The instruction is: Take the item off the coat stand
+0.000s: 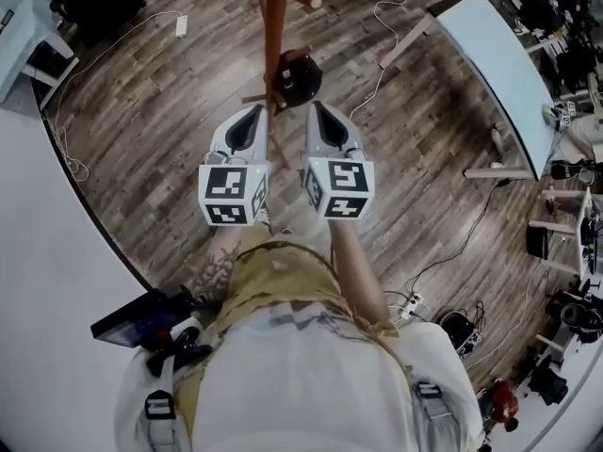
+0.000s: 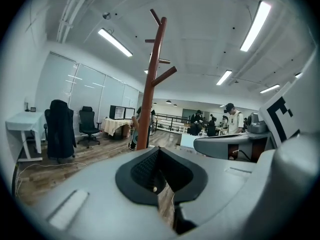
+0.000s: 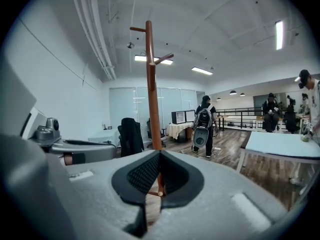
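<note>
A: Underfoot, wood-plank floor [image 1: 141, 130]; pale desk [image 1: 499, 64] off to the right. And dark item [image 1: 298, 75]?
B: Hanging on a peg of coat stand [image 1: 272, 26], just ahead, between both tips.
A: And left gripper [image 1: 252, 111]?
B: Pinched closed, empty.
A: And right gripper [image 1: 320, 109]?
B: Likewise closed on nothing, just beside the pole.

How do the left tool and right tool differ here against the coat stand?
The left tool sits left of the coat stand, the right tool right of it. The left tool's marker cube shows a different pattern from the right tool's marker cube. Both have jaws together, hold nothing and point toward the stand.
</note>
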A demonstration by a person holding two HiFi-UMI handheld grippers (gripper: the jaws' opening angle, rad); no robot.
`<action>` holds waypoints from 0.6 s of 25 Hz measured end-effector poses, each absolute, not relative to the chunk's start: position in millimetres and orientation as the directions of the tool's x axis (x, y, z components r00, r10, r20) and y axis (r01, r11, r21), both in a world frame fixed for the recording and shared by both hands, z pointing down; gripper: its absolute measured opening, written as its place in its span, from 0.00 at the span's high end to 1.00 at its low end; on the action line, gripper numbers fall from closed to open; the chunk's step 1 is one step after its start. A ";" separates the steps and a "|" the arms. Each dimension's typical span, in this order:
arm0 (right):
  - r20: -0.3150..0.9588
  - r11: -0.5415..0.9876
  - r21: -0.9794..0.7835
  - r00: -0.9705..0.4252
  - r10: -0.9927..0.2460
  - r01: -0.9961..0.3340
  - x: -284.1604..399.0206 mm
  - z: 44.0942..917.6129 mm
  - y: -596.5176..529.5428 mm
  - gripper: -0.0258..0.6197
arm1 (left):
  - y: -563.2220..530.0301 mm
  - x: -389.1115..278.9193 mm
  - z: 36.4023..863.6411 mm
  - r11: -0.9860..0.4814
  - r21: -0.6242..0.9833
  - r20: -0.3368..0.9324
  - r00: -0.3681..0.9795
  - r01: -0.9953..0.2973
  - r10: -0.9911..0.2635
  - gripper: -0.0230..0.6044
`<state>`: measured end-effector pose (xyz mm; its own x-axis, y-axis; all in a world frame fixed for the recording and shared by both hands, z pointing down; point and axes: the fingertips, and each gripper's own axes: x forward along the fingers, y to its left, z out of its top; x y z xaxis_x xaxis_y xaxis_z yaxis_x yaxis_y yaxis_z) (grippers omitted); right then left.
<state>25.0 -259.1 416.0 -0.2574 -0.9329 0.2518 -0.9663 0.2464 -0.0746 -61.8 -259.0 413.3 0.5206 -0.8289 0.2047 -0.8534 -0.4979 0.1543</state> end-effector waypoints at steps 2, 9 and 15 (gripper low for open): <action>0.278 0.229 -0.065 -0.238 -0.931 -0.971 24.8 425.9 -271.1 0.96 | -270.0 -63.8 421.3 -0.502 0.168 0.219 0.528 -0.849 -0.820 0.97; 0.363 0.235 -0.056 -0.239 -0.901 -0.970 24.6 458.9 -315.3 0.96 | -308.7 -56.3 453.5 -0.497 0.194 0.290 0.533 -0.846 -0.795 0.97; 0.415 0.285 -0.051 -0.280 -0.866 -0.957 26.2 479.4 -356.6 0.96 | -341.2 -53.3 466.3 -0.455 0.189 0.337 0.492 -0.870 -0.802 0.97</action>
<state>26.2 -356.6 479.4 -0.2797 -0.8657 0.4151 -0.9572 0.2847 -0.0514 -53.3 -341.2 466.3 0.4923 -0.8024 0.3375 -0.8705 -0.4546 0.1887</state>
